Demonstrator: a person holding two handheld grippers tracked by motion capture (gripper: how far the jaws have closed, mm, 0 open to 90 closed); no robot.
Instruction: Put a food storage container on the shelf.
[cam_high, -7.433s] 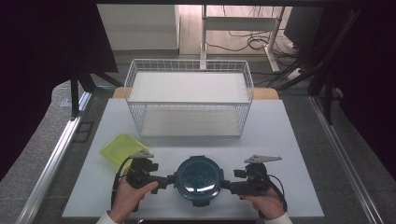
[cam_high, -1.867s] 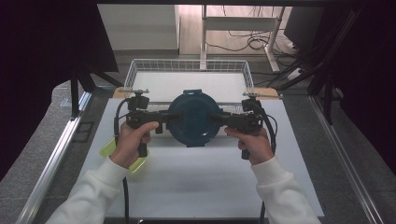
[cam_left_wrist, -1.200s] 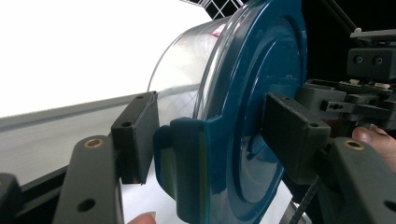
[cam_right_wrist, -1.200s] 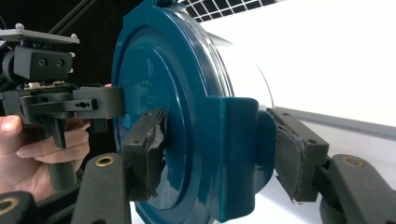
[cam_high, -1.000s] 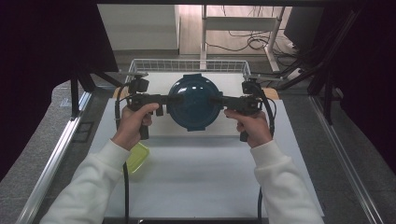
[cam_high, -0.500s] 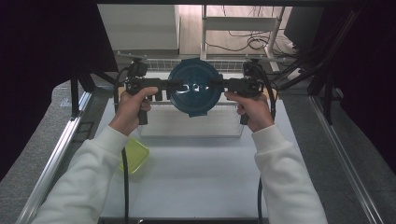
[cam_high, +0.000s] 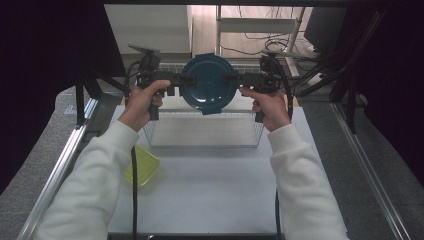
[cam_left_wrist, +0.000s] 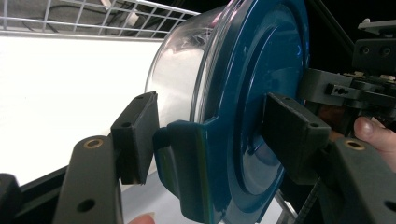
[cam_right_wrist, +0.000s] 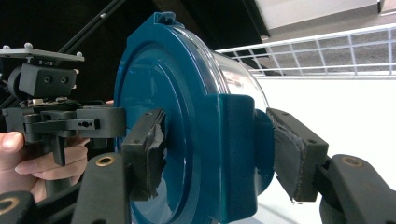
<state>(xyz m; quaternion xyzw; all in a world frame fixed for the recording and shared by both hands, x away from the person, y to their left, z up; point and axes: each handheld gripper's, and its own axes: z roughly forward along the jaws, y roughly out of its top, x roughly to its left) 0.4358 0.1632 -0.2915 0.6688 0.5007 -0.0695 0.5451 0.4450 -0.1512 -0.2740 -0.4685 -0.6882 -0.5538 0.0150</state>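
The left gripper (cam_high: 176, 80) and the right gripper (cam_high: 235, 78) each pinch one side of a round container (cam_high: 207, 83) with a dark teal lid, holding it in the air between them over the white wire basket (cam_high: 202, 131) at the far side of the table (cam_high: 210, 185). The high view gives the layout: the lid faces the camera, tipped up nearly on edge, with one hand (cam_high: 142, 100) on the left tool and the other hand (cam_high: 270, 105) on the right tool, and a yellow-green lid (cam_high: 142, 167) lying flat on the table near the left sleeve, well apart from the basket. It is too far off there to read how the jaws sit. The left gripper view (cam_left_wrist: 205, 149) shows that detail: one pad presses on a teal latch tab (cam_left_wrist: 180, 163) at the rim, the other on the face of the lid, and behind the lid rises the clear bowl (cam_left_wrist: 180, 79) of the container. The right gripper view (cam_right_wrist: 215, 154) shows the same clamp from the opposite side, with its pads on the lid face and on another latch tab (cam_right_wrist: 236, 154), and the left tool and its fingers (cam_right_wrist: 32, 165) beyond.
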